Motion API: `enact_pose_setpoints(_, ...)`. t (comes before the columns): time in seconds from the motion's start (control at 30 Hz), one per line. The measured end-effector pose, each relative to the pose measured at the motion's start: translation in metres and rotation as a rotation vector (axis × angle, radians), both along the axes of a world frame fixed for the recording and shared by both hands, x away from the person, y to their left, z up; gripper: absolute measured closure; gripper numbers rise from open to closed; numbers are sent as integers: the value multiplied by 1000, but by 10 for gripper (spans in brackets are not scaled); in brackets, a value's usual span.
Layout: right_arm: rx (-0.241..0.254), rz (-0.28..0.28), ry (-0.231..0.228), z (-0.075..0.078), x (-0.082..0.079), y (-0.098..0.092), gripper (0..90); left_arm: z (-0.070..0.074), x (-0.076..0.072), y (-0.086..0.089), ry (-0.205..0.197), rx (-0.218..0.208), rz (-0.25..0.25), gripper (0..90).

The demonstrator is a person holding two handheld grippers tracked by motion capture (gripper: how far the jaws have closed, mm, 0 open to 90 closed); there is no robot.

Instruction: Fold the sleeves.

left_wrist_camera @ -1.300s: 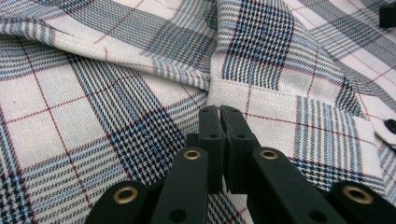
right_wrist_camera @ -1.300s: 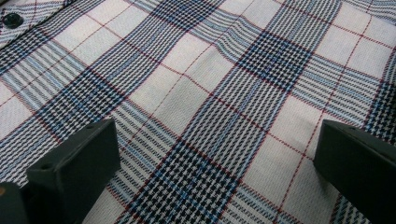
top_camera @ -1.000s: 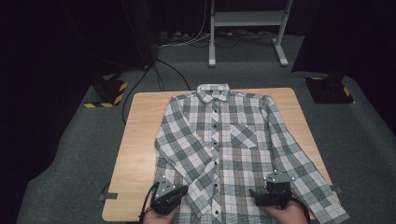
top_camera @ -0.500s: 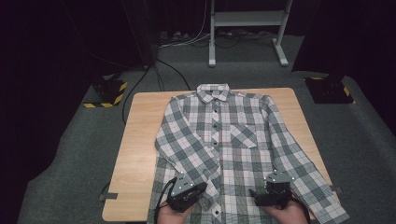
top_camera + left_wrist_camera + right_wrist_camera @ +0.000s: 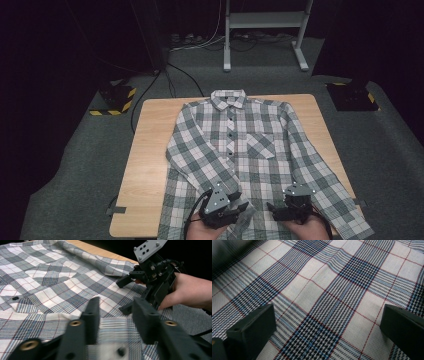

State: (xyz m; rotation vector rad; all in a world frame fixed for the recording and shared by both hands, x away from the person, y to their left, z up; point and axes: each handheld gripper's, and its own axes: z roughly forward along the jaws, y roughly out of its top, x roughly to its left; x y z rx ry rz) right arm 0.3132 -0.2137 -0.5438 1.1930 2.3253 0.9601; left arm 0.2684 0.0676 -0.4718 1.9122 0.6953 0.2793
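A plaid shirt [image 5: 250,155] is spread flat along the desk [image 5: 145,165], collar toward the far edge. Above its hem at the near edge, the left gripper [image 5: 239,210] has just been opening, blurred cloth between its jaws; the right gripper [image 5: 274,212] is held wide open over bare cloth

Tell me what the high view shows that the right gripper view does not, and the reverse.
The high view takes in the whole grey-and-white checked shirt, buttoned, collar away from the person, on the light wooden table. The right gripper view adds the weave close up with thin red lines, and the right gripper with jaws wide apart over flat cloth. Both show the shirt's check pattern.
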Motion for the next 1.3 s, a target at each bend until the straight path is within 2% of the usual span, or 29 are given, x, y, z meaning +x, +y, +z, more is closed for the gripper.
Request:
enact_pose_setpoints(0.27,1,1,0,0,0,0,0,-7,11,7,38,5,41,266)
enact_pose_setpoints(0.47,0,1,0,0,0,0,0,-12,20,17,46,4,71,118)
enact_pose_setpoints(0.77,0,1,0,0,0,0,0,-21,28,37,71,20,106,37)
enact_pose_setpoints(1.03,0,1,0,0,0,0,0,-26,31,58,64,20,140,18)
enact_pose_setpoints(1.3,0,0,0,0,0,0,0,-30,32,89,68,17,189,15)
